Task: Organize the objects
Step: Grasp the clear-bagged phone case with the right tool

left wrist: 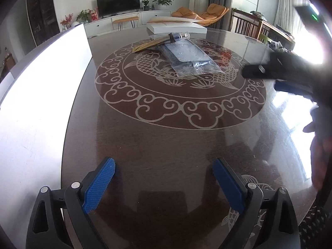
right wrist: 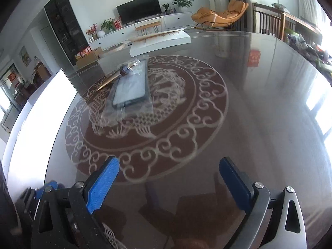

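A clear plastic bag [left wrist: 187, 57] [right wrist: 129, 92] holding a dark phone case lies on the round glass-topped table [left wrist: 166, 145] [right wrist: 238, 103], over the fish pattern. A small clear bottle [left wrist: 180, 36] [right wrist: 130, 66] with a dark cap lies at its far end, beside a flat tan strip [left wrist: 148, 45] [right wrist: 110, 81]. My left gripper [left wrist: 164, 184] hovers open over the near table edge, well short of the bag. My right gripper [right wrist: 169, 186] is open too, with nothing between its blue pads. In the left wrist view the right gripper's dark body [left wrist: 280, 70] reaches in from the right.
A white flat box [left wrist: 176, 29] [right wrist: 161, 41] sits at the table's far edge. A tall white panel [left wrist: 41, 95] [right wrist: 41, 114] stands along the left side. Chairs, a TV cabinet and a wooden bench lie beyond. A hand [left wrist: 317, 145] shows at the right edge.
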